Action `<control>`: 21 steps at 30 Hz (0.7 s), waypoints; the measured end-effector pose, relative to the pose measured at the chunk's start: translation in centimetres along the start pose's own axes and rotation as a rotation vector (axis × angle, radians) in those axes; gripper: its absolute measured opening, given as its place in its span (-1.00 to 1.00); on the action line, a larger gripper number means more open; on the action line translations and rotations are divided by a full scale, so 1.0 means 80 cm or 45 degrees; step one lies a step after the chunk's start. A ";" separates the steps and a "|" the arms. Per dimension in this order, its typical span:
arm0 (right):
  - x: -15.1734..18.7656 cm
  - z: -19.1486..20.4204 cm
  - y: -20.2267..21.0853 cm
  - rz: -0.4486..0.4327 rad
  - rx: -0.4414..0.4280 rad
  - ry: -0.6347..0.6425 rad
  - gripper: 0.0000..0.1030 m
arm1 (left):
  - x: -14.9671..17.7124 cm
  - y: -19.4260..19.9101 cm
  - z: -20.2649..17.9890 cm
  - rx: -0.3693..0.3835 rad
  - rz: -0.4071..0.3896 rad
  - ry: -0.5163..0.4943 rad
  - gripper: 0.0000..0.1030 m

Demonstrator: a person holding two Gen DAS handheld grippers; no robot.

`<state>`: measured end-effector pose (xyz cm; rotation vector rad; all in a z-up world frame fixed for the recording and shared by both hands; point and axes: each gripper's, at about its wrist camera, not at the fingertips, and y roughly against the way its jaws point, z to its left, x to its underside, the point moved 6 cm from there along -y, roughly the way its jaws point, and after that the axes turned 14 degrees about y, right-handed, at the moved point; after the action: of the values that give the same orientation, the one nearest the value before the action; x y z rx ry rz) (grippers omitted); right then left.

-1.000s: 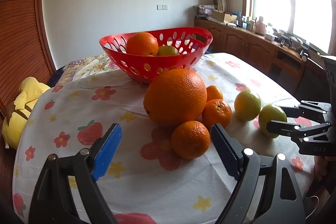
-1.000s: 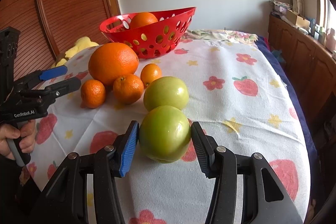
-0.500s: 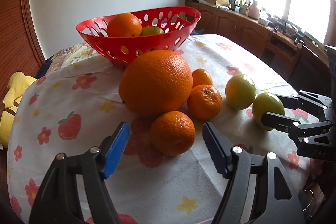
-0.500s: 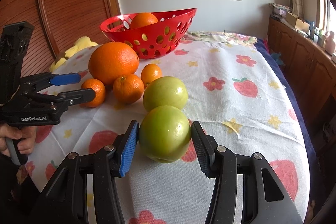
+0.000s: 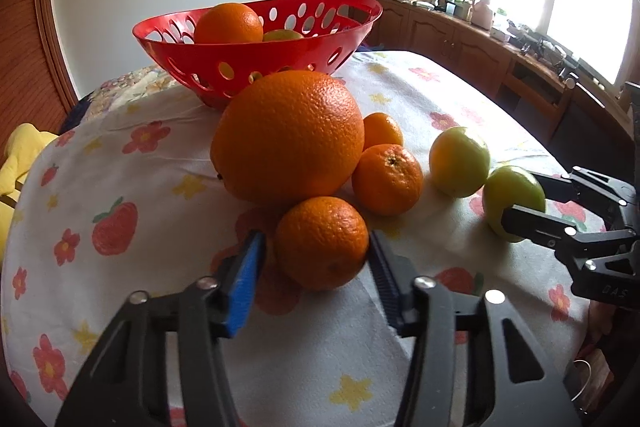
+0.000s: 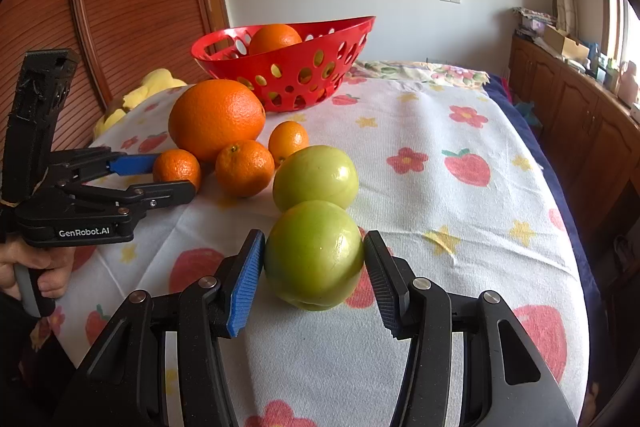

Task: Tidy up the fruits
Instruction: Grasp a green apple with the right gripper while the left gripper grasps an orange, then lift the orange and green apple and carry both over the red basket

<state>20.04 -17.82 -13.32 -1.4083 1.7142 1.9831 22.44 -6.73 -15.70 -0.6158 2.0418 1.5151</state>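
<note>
We had the left gripper around a small orange, fingers on both sides; the right pad looked touching, a thin gap showed at the blue pad, so not clenched yet, orange resting on the tablecloth. The right gripper bracketed a green apple the same way, pads at or just off the skin, apple on the cloth; we couldn't tell if it gripped. The red basket stood at the far side of the table and held one orange plus a yellowish fruit. Left outside: a big orange, two more small oranges, a second green apple. We judged the task early, six fruits left to move.
</note>
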 end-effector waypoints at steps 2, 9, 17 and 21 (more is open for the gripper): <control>0.000 0.000 0.000 0.000 0.000 0.001 0.01 | 0.000 0.002 -0.002 -0.002 -0.002 -0.004 -0.12; 0.001 0.001 0.000 0.005 -0.011 -0.002 0.01 | 0.004 0.012 -0.003 0.000 -0.021 -0.010 -0.13; 0.002 0.001 -0.001 0.006 -0.011 -0.002 0.01 | -0.002 0.032 -0.003 0.005 -0.067 0.000 -0.14; 0.001 0.001 -0.002 0.007 -0.012 -0.001 0.01 | -0.007 0.046 -0.006 0.025 -0.100 -0.001 -0.14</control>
<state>20.04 -17.73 -13.51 -1.4071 1.7125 1.9964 20.50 -6.15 -12.57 -0.6790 2.0058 1.4482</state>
